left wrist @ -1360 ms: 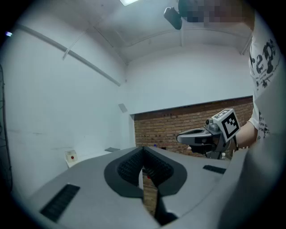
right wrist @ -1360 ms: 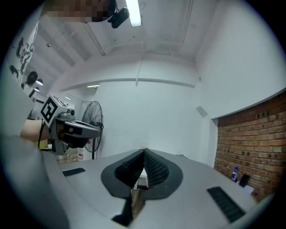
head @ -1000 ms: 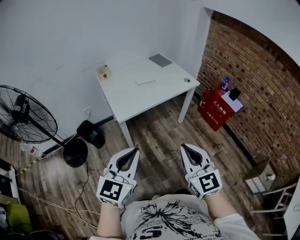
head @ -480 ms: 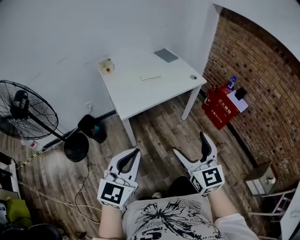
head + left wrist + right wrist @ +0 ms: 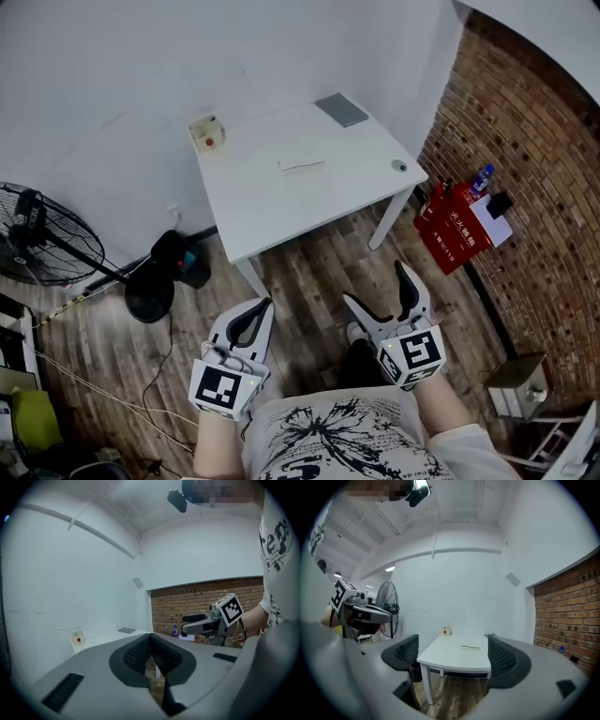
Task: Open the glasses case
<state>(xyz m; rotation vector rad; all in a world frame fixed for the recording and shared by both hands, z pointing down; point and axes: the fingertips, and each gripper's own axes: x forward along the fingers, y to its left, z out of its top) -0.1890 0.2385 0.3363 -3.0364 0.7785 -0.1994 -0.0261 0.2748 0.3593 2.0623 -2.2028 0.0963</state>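
Observation:
A flat white thing with a dark edge (image 5: 302, 165) lies in the middle of the white table (image 5: 281, 202); it may be the glasses case. It also shows as a thin strip (image 5: 470, 647) in the right gripper view. Both grippers hang over the wooden floor, well short of the table. My left gripper (image 5: 265, 303) is shut and empty, its pads (image 5: 140, 651) pressed together. My right gripper (image 5: 374, 283) stands wide with nothing between its jaws, which are closing a little; the table (image 5: 454, 660) shows through the gap.
On the table are a small box with a red button (image 5: 206, 131), a grey pad (image 5: 341, 109) and a small round thing (image 5: 399, 166). A standing fan (image 5: 47, 239) and a black bag (image 5: 173, 258) are at the left. A red box (image 5: 453, 230) leans on the brick wall.
The right gripper's jaws went from shut to wide open. Both grippers and the head have moved forward toward the table, which now sits nearer in the head view.

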